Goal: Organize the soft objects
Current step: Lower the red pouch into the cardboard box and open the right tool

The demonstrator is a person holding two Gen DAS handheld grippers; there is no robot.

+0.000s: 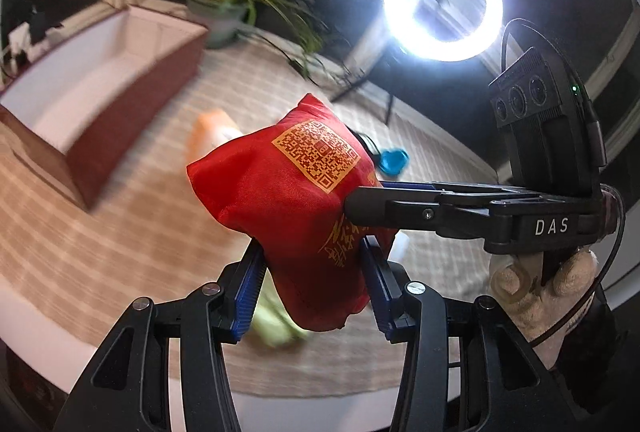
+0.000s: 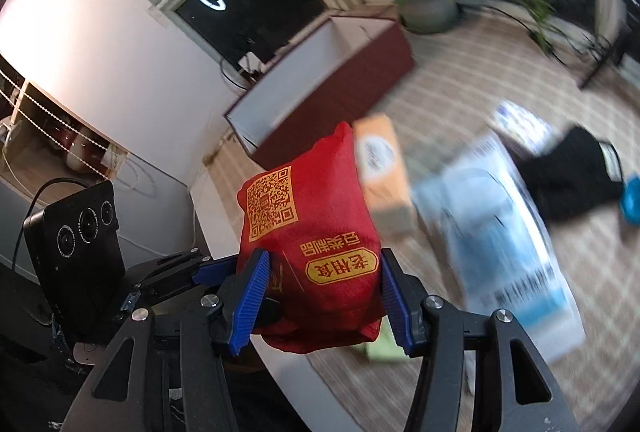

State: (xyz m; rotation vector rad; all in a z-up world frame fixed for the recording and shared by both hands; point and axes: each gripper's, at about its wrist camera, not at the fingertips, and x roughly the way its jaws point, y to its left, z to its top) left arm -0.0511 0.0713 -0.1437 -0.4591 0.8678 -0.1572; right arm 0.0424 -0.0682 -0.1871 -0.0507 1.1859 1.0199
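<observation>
Holding a red pouch above a checked desk

Covering most of both views is a desk [image 1: 120, 232] spread with a beige and white checked cloth, blurred by motion. At its far edge stands a long open box [image 1: 132, 80] with dark red outer walls and a white inside. Behind the box, a potted plant [image 1: 236, 4] with long green leaves sits in a grey pot. A bright ring light [image 1: 442, 2] glows to the right of the plant in the left wrist view.

A soft red fabric pouch [image 2: 308, 244], printed with a yellow QR code and yellow characters, hangs in the air above the cloth, held by both tools at once. The left tongs [image 1: 312, 284] clamp its lower part between blue ribbed pads. The right tongs [image 2: 320, 292] clamp it as well, one blue pad pressed against each side; seen from the left wrist camera, they reach in from the right, with a gloved hand [image 1: 536, 296] around the handle.

Lying on the cloth beyond the pouch, in the right wrist view, are a large pale blue and white packet [image 2: 500, 232], a black cloth item [image 2: 572, 176] and an orange carton [image 2: 384, 168]. A small blue object [image 2: 633, 200] rests just beside the black item. A pale green item [image 1: 276, 320] shows beneath the pouch, too blurred to identify.
</observation>
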